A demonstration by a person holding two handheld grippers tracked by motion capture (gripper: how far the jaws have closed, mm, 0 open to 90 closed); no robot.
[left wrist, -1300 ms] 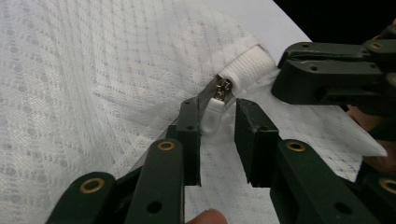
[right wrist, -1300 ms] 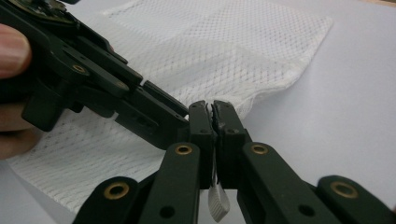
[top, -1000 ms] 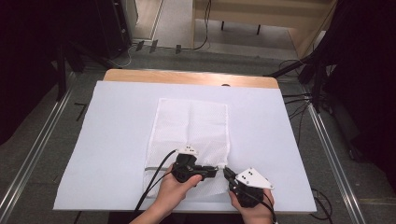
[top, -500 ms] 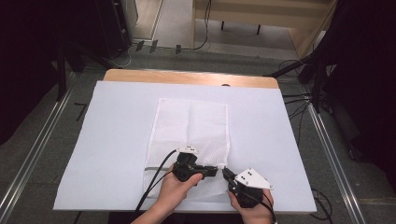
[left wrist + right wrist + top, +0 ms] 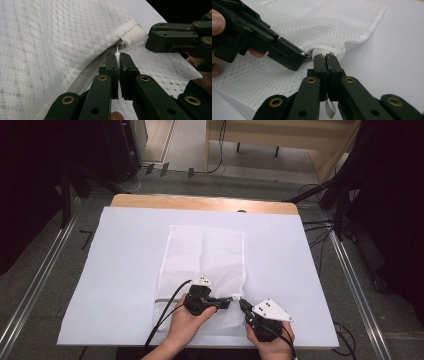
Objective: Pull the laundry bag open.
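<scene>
A white mesh bag (image 5: 205, 255) lies flat on the white table cover (image 5: 125, 270), its zipper (image 5: 86, 76) running along the near end. My left gripper (image 5: 234, 299) (image 5: 117, 59) is shut on the thin white zipper pull (image 5: 117, 53), which its jaws have just been closing on. Next to it is the bag's white banded corner (image 5: 133, 35). My right gripper (image 5: 244, 304) (image 5: 325, 58) is shut on that bag corner (image 5: 322, 51), and a small white ribbon (image 5: 330, 108) hangs under its jaws. The two grippers' tips almost touch.
The cover spreads over a wooden table (image 5: 200, 202), with bare cover on both sides of the bag. Cables trail from both grippers over the near edge. Beyond the table are grey floor, metal rails and dark equipment.
</scene>
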